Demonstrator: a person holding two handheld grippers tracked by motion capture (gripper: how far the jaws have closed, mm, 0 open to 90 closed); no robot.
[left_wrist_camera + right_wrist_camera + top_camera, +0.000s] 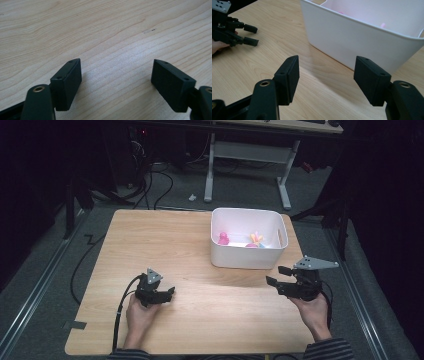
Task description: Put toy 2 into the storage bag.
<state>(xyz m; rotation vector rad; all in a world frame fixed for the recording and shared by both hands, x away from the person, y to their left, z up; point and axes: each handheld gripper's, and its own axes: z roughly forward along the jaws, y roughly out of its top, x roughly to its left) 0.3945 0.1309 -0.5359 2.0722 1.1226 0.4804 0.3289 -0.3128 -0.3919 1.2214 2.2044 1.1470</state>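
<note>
You are holding both grippers, left (170, 293) and right (275, 275), wide apart and empty beside the unlabelled bin (247, 256).

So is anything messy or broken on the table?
Nothing stands out. The white bin sits upright on the table with a few small pink and orange toys inside it. No spills show. The left gripper and right gripper are both open and hold nothing.

No readable txt, labels or nos. anywhere in these views.
</note>
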